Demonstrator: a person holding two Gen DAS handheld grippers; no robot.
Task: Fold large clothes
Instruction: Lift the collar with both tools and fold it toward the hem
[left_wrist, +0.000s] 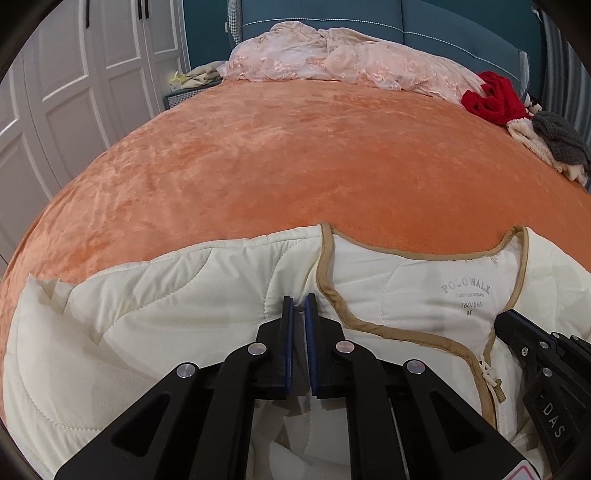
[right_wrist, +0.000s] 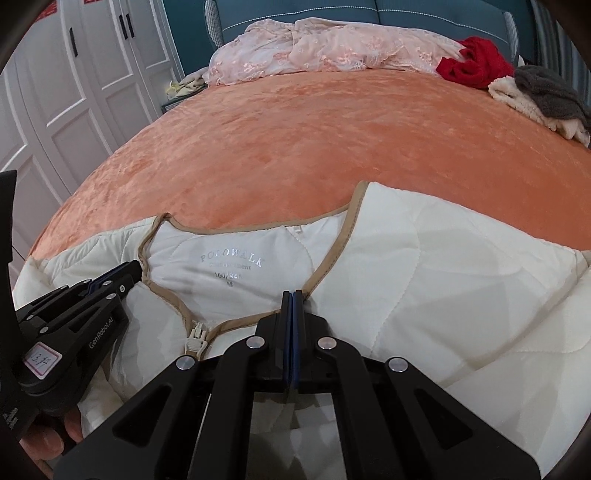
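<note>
Item one: cream quilted jacket (left_wrist: 177, 332), tan-trimmed, lying front-up on the near edge of the orange bedspread (left_wrist: 277, 155), zip part-open, size label showing at the collar. I judge folding barely begun: both front panels still lie spread and the body is flat.

Item two: my left gripper (left_wrist: 299, 306), tongs nearly pressed together with a slim gap, tips on the left front panel; whether cloth is pinched I cannot tell.

Item three: my right gripper (right_wrist: 291, 301), tongs pressed tight at the tan neckline trim.

Beyond: pink lace cover (right_wrist: 325, 48), red garment (right_wrist: 476, 62), grey and cream fleece (right_wrist: 546, 96), white wardrobe (left_wrist: 92, 74).
</note>
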